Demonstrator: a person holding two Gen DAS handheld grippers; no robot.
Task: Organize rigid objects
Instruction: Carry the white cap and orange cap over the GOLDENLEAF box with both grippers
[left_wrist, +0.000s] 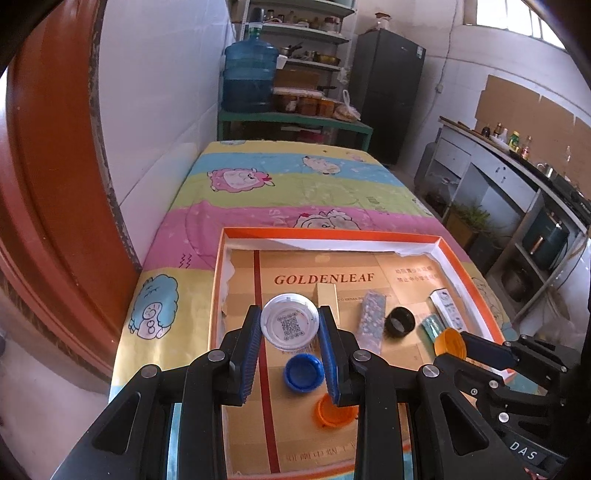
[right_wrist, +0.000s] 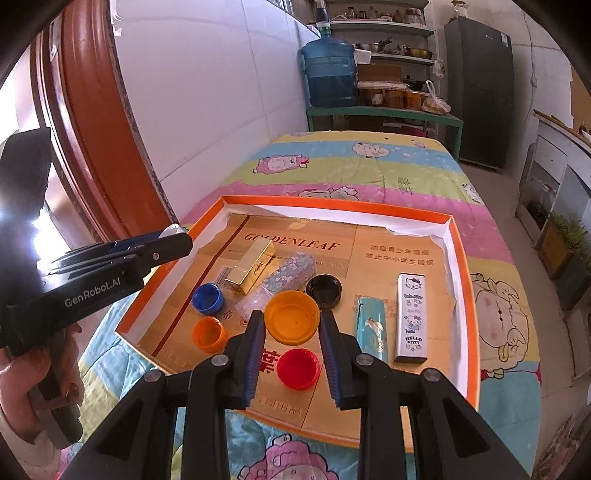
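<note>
Both grippers clamped: left gripper (left_wrist: 289, 328) pads pinch white QR cap (left_wrist: 289, 324) by rim, right gripper (right_wrist: 291, 325) pinches yellow lid (right_wrist: 292, 316) likewise, over orange tray (right_wrist: 456, 236); light, stiff, slick plastic, so hold rims.

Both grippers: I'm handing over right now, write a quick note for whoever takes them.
Left gripper: shut on the white lid, held over the orange tray.
Right gripper: shut on the yellow lid, also over the tray.
Lying in the tray: blue cap, orange cap, red cap, black lid, gold box, Hello Kitty box.
Done: two lids picked.
Left: place both.
</note>
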